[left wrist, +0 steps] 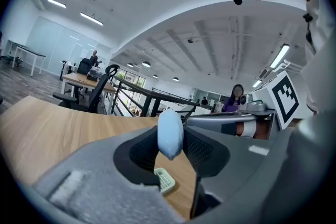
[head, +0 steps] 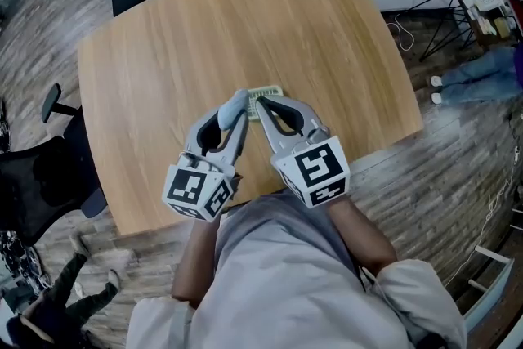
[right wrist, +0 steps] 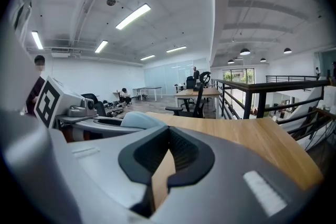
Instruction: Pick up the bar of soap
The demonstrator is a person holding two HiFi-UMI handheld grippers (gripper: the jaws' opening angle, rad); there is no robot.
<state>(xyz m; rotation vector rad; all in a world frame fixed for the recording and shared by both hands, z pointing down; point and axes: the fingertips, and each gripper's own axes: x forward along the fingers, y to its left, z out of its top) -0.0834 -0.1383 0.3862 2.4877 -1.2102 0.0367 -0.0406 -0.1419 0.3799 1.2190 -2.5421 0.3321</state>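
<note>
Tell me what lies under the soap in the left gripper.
A pale green slatted dish lies on the table below the lifted soap, apart from it. The left gripper covers the dish's near part.

No legible words, brands or numbers. Only black square code patterns, on the left white cube [head: 198,190] of the left tongs [head: 238,107] and the right white cube [head: 317,170] of the right tongs [head: 261,105], at six o'clock of the light wooden desk [head: 204,37].

Dish [left wrist: 165,180] on tbl [head: 204,29], soap [left wrist: 170,134] just above.
</note>
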